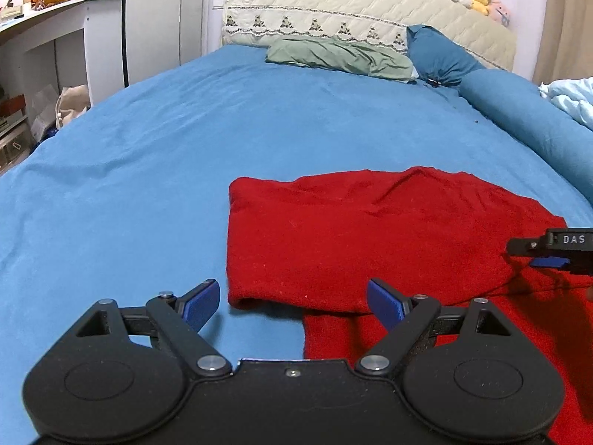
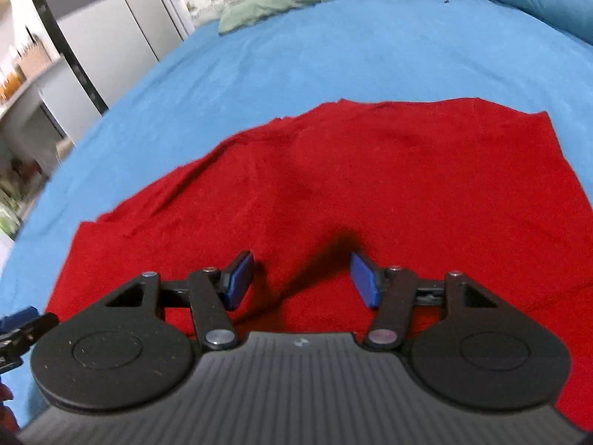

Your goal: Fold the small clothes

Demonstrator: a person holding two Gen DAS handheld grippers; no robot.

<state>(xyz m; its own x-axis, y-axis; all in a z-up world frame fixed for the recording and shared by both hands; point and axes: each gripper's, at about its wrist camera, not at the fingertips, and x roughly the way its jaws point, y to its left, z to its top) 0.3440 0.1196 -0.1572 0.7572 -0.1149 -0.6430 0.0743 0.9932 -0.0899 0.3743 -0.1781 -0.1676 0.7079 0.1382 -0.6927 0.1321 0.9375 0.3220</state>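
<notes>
A red garment point(image 1: 370, 237) lies partly folded on the blue sheet point(image 1: 166, 148), one flap already laid over the rest. The left claw point(image 1: 292, 304) hangs low with its jaws spread and nothing between them; the near left corner of the folded flap sits just ahead of it, and a lower layer of the cloth runs under its right finger. The right claw point(image 2: 302, 278) is down over the middle of the garment, jaws apart though narrower than the left's, red cloth beneath and ahead of them but no fold visibly pinched; the blur makes contact hard to judge. This looks like the start of a new fold: both claws are placing themselves for a grip. Next, each likely needs to settle onto an edge, close on it, and lift together so the cloth folds evenly.
</notes>
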